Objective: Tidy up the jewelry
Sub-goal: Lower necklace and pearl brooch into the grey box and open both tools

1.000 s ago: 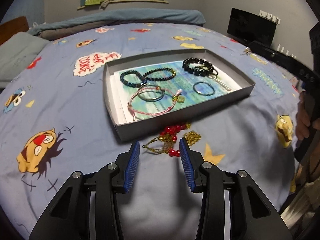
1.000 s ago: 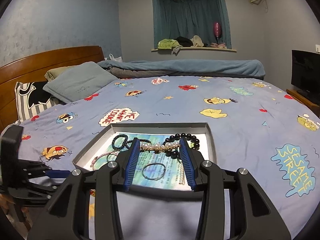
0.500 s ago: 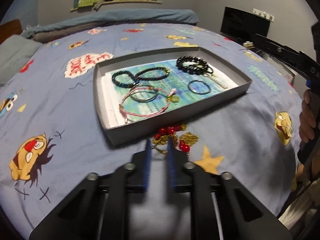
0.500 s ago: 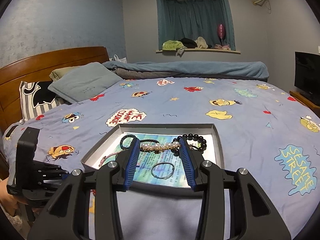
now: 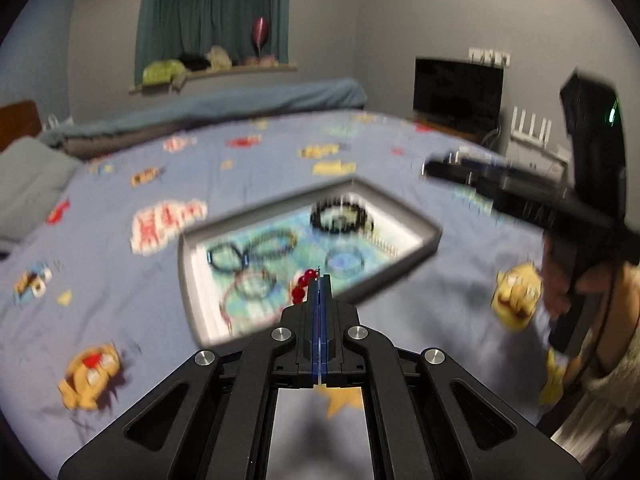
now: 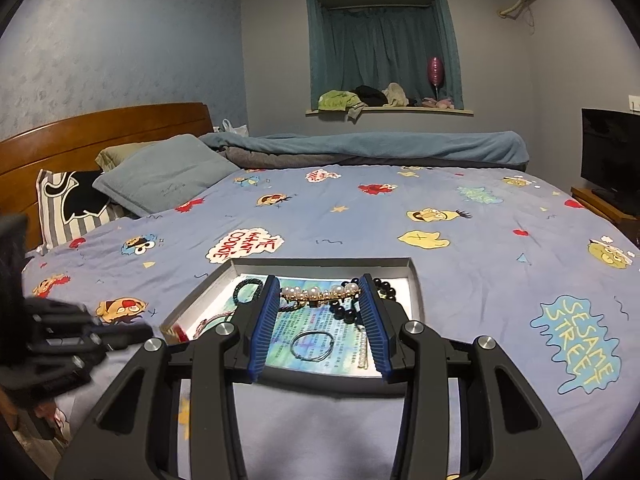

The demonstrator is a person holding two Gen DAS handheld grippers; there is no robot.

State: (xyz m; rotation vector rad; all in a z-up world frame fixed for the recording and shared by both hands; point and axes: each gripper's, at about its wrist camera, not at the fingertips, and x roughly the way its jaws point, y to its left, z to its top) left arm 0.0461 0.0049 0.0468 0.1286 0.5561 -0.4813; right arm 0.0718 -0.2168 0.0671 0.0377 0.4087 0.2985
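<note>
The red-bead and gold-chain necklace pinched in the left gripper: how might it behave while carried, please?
The red-bead and gold-chain necklace is probably floppy: beads droop beside the shut left gripper. It likely weighs little, since a thin pinch holds it. Its loose end may swing and could snag the grey cardboard tray.

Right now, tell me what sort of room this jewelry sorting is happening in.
A bedroom, most likely. The work sits on a bed with a cartoon-print bedsheet, backed by a wooden headboard and pillows. A curtained window and a dark TV screen fit a home bedroom too.
</note>
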